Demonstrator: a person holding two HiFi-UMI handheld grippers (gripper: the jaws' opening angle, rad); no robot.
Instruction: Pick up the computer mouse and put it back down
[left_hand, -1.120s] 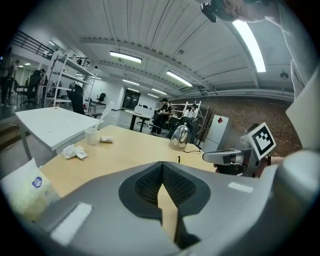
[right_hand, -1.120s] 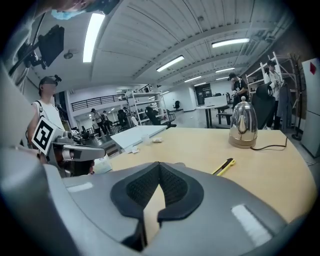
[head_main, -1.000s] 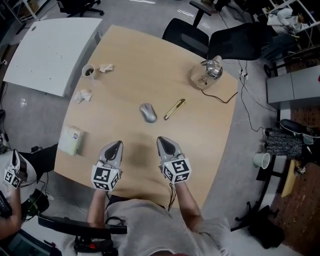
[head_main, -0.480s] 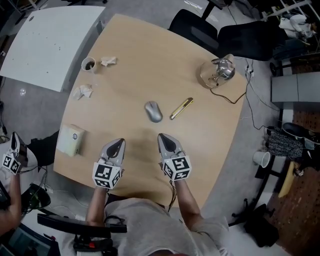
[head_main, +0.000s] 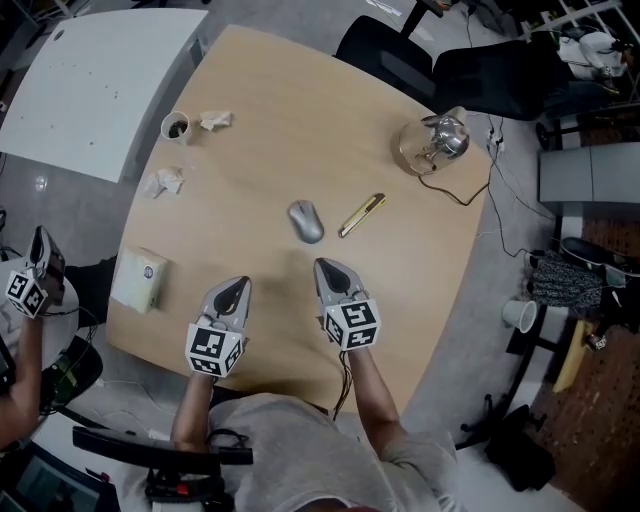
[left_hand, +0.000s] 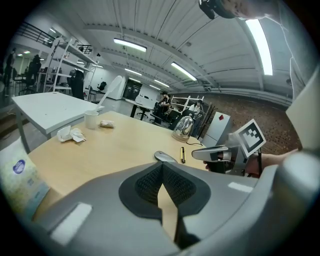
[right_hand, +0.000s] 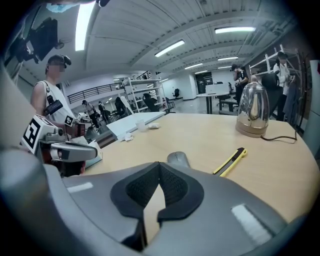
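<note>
A grey computer mouse (head_main: 306, 221) lies alone near the middle of the round wooden table (head_main: 260, 110). My left gripper (head_main: 232, 287) is at the near edge, below and left of the mouse, jaws shut and empty. My right gripper (head_main: 329, 268) sits just below and right of the mouse, a short gap away, also shut with nothing held. In the left gripper view the mouse (left_hand: 165, 157) shows just past the closed pads (left_hand: 150, 182). The right gripper view has the mouse (right_hand: 178, 159) right beyond the meeting pads (right_hand: 172, 187).
A yellow utility knife (head_main: 362, 214) lies right of the mouse. A kettle (head_main: 437, 140) with its cord stands far right. A paper cup (head_main: 176, 127), crumpled tissues (head_main: 166, 182) and a tissue pack (head_main: 140, 279) are at the left. Black chairs (head_main: 385, 60) stand behind. Another person's gripper (head_main: 30, 285) is off the left edge.
Both of my grippers stay shut near the front edge; the right one has edged slightly nearer the mouse. The mouse lies where it was.
</note>
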